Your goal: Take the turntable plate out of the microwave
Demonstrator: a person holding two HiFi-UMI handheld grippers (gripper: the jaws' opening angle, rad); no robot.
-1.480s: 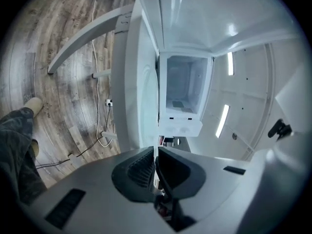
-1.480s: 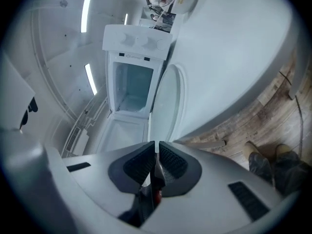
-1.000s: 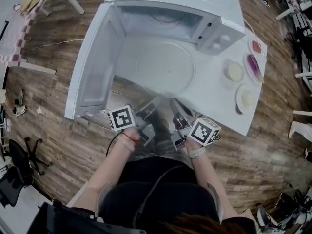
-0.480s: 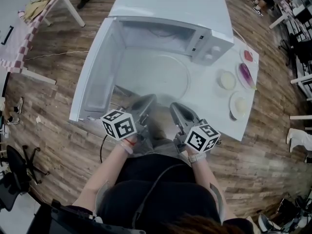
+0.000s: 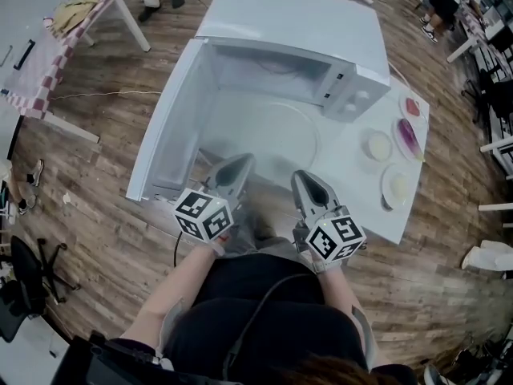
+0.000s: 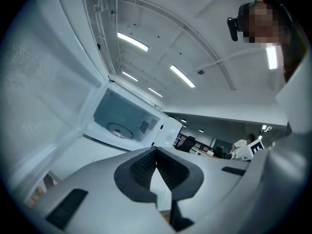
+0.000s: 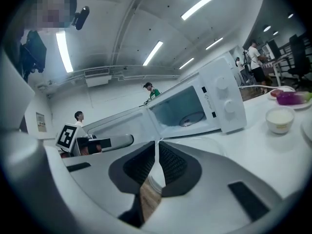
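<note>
Barely traceable, the clear turntable plate [image 5: 268,135] shows before the open microwave [image 5: 304,22], at 12 o'clock from both claws. The right gripper [image 7: 157,143] narrowly pinches its rim. The left gripper [image 6: 156,150] is closed, the glass there indiscernible. Dishes [image 5: 378,144] sit at 3 o'clock, the door [image 5: 172,127] at 9.

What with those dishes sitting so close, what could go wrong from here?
Swinging wide, the right gripper might knock the bowl near the microwave. The left gripper could clip the open door. Both jaws are shut, so they may shove rather than grip unless opened.
</note>
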